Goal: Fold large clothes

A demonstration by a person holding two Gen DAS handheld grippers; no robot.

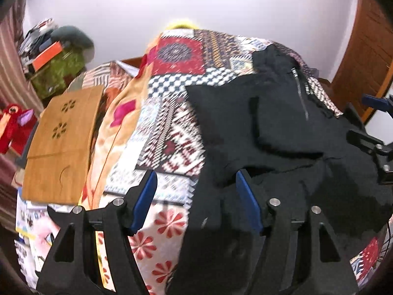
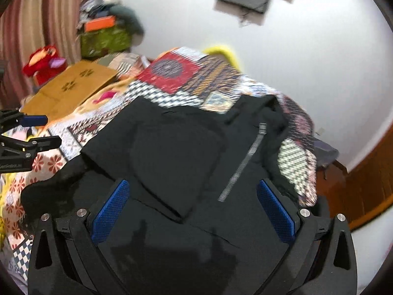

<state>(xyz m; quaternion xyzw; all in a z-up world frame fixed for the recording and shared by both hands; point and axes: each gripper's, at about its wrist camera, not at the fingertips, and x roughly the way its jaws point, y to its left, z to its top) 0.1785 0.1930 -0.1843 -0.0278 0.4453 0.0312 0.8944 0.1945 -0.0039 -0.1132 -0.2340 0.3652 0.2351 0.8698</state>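
both grippers hang over a black jacket on a bed, with their blue fingers wide apart.

left gripper [image 1: 196, 196] has its blue pads spread far apart and nothing between them; one pad sits over the patchwork bedspread [image 1: 172, 127] and the other over the edge of the black jacket [image 1: 270, 132]. right gripper [image 2: 194, 211] is spread wide too, holding nothing, right above the jacket [image 2: 172, 162]. the jacket lies partly folded on the bedspread, a flap laid over its middle, with a silver zipper [image 2: 243, 162] running slanted down it. a wooden board [image 1: 61, 145] lies at the left side of the bed, and a red plush toy [image 1: 12, 127] sits beside it. both pictures are a bit blurry.
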